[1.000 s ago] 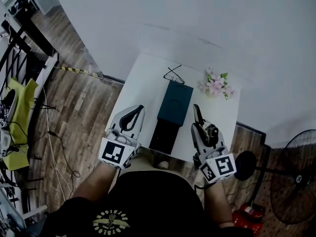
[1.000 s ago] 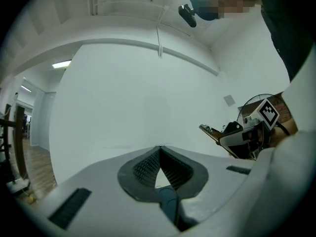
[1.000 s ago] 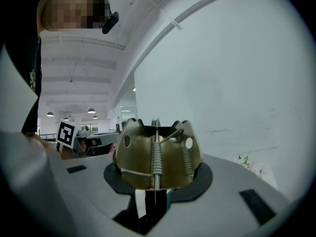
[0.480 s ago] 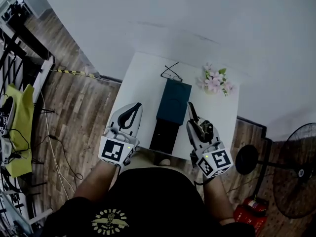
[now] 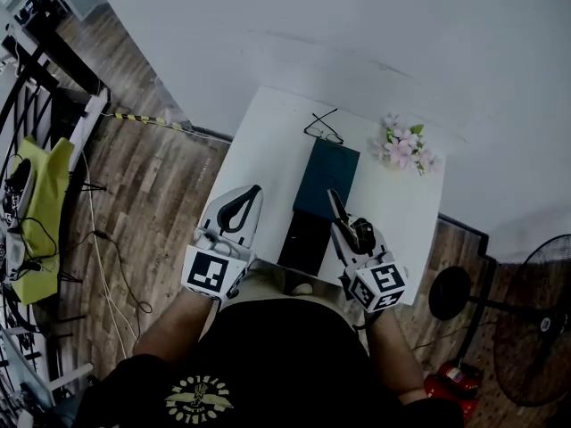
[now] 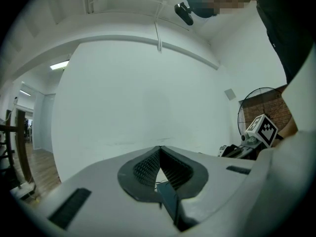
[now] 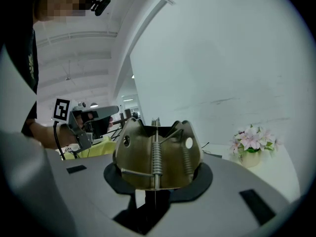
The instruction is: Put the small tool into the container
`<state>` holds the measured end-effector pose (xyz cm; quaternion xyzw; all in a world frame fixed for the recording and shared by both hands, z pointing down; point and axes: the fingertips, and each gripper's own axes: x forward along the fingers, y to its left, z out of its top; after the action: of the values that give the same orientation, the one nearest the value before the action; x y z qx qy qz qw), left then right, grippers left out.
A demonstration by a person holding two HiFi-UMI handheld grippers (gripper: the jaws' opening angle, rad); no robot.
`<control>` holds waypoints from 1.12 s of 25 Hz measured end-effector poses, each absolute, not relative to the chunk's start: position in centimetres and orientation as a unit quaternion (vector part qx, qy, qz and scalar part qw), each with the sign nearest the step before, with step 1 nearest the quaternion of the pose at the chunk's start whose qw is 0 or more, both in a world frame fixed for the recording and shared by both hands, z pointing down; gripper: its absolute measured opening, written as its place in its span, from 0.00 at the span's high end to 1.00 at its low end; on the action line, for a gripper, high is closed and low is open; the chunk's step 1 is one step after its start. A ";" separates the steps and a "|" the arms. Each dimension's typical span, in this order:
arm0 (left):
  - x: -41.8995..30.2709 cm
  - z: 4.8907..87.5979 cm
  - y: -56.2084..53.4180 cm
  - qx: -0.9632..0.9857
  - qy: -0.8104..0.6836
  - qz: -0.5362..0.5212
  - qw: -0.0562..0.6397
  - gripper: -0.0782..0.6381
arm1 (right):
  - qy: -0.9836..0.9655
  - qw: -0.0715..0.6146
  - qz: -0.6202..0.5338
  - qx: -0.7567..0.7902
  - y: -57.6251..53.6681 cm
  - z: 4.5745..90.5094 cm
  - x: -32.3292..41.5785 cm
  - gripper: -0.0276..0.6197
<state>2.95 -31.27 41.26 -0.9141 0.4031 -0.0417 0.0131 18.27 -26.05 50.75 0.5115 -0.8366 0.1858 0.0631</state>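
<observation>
On the white table (image 5: 268,145) lies a long container with a dark teal far half (image 5: 328,176) and a black near half (image 5: 303,239). My right gripper (image 5: 333,196) is shut on a small brass-coloured metal tool with a spring (image 7: 155,157). It hovers at the container's right edge, about where the two halves meet. The tool fills the space between the jaws in the right gripper view and hides their tips. My left gripper (image 5: 254,190) hangs left of the container with its jaws closed tip to tip (image 6: 159,148) and nothing in them.
A pair of glasses (image 5: 323,130) lies beyond the container. A small pot of pink flowers (image 5: 403,148) (image 7: 252,142) stands at the table's far right. A fan (image 5: 535,319) stands on the wooden floor to the right, cables and racks to the left.
My right gripper has carried the tool leftwards, from the table's right part to the container's right edge. The left gripper has hardly moved.
</observation>
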 end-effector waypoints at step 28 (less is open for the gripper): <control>0.6 42.7 -30.4 -0.897 0.439 -0.056 0.006 0.88 | -0.820 0.151 0.330 0.442 -24.8 66.0 14.8 0.77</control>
<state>0.55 -30.45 42.70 -0.8967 0.4391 -0.0560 0.0059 14.82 -24.77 66.03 0.4420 -0.8205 0.3296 0.1511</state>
